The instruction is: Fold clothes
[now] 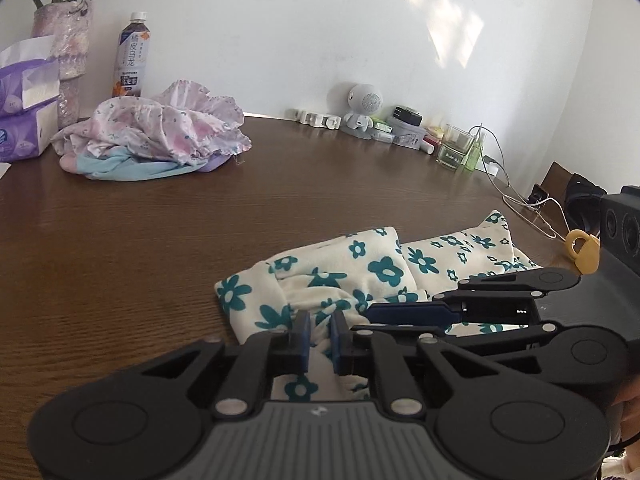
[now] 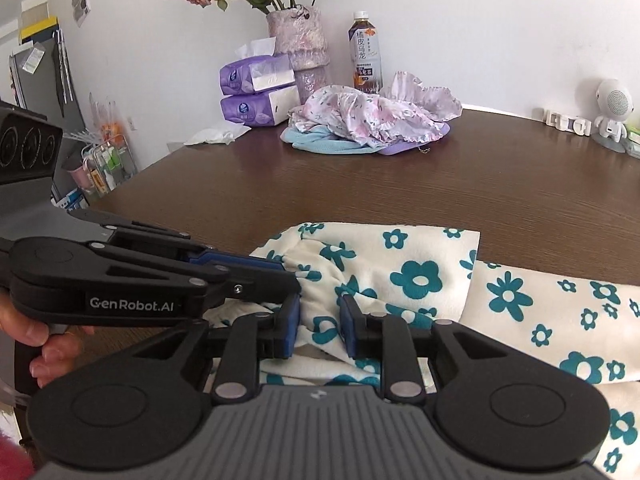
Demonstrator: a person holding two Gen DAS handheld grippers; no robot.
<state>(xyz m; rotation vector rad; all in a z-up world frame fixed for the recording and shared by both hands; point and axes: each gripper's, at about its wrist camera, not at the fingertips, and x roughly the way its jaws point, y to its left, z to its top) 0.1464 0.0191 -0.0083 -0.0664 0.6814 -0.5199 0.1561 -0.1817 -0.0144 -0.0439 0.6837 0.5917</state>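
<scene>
A cream garment with teal flowers (image 1: 360,264) (image 2: 420,276) lies partly folded on the near side of the brown table (image 1: 160,240) (image 2: 360,184). My left gripper (image 1: 320,338) is shut on a gathered edge of it, with fabric pinched between the blue pads. In the right wrist view my right gripper (image 2: 320,330) is shut on a thick bunch of the same edge. The two grippers stand close together, the left gripper (image 2: 286,276) coming in from the left and the right gripper (image 1: 370,316) from the right. A hand (image 2: 44,340) holds the left tool.
A pile of pink floral and light blue clothes (image 1: 160,136) (image 2: 372,120) sits at the far side. Behind it stand a tea bottle (image 1: 132,60), a vase (image 1: 70,40) and tissue packs (image 1: 24,100). A small white speaker figure (image 1: 362,108), a glass (image 1: 456,146), cables (image 1: 520,200) and a yellow padlock (image 1: 580,250) line the right edge.
</scene>
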